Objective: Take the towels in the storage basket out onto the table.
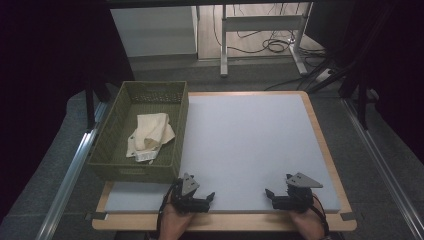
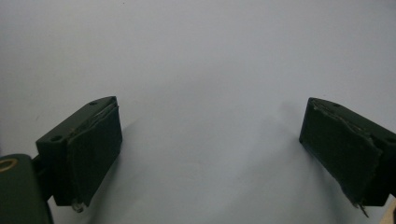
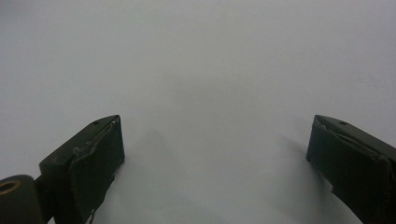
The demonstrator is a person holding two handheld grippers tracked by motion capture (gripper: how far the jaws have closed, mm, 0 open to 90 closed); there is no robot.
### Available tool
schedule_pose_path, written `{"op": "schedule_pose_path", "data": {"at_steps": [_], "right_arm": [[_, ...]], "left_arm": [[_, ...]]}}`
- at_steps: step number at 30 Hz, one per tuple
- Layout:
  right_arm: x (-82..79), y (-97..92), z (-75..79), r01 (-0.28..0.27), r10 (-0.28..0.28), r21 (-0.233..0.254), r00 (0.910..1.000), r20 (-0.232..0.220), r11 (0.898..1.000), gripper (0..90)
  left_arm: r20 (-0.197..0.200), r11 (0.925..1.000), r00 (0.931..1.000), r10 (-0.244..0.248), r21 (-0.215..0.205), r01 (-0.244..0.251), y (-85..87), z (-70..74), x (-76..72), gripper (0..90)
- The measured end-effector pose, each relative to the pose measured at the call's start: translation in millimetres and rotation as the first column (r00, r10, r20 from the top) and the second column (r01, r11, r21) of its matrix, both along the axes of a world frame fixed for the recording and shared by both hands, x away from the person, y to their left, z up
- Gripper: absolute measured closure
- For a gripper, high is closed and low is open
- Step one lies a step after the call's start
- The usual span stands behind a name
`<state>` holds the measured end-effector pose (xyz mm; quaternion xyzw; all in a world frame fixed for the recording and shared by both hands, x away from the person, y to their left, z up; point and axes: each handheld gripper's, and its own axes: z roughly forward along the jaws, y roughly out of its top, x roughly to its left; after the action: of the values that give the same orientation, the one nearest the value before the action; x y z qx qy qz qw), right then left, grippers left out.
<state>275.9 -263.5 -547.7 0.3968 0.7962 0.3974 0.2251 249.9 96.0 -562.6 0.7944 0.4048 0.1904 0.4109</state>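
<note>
At the near edge of the table my left gripper (image 1: 196,196) rests on the grey mat (image 1: 250,145), its jaws spread wide with nothing but bare mat between them. My right gripper (image 1: 286,196) sits at the same near edge, well apart to the right, its jaws equally wide and holding nothing. Farther off, at the mat's left side, stands the green basket (image 1: 112,135). A cream cloth (image 1: 150,136) lies crumpled on the basket's floor, well away from both sets of my jaws and touched by neither.
</note>
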Motion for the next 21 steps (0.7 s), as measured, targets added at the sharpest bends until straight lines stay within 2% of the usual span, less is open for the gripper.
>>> {"op": "schedule_pose_path", "data": {"at_steps": [6,10,13,21], "right_arm": [[-0.6,1.6,-0.1,0.013,-0.013,-0.003,0.9999,0.002,1.000,4.0],[-1.0,2.1,-0.2,0.017,-0.017,-0.002,0.9998,0.005,1.000,4.0],[-2.1,2.6,-0.2,0.026,-0.026,-0.003,0.9997,0.007,1.000,4.1],[-2.0,2.5,-0.2,0.026,-0.026,-0.003,0.9996,0.007,1.000,4.1]], "left_arm": [[0.010,0.9999,0.9999,0.003,0.010,-0.003,-0.9,0.2,-1.0,5.9],[-0.002,1.0000,1.0000,0.007,0.005,-0.007,-0.8,0.4,-0.5,5.8],[0.003,0.9991,0.9991,0.041,0.003,-0.041,-3.0,0.2,-5.1,6.9],[-0.007,0.9980,0.9981,0.061,-0.016,-0.061,-5.0,0.1,-5.3,7.2]]}}
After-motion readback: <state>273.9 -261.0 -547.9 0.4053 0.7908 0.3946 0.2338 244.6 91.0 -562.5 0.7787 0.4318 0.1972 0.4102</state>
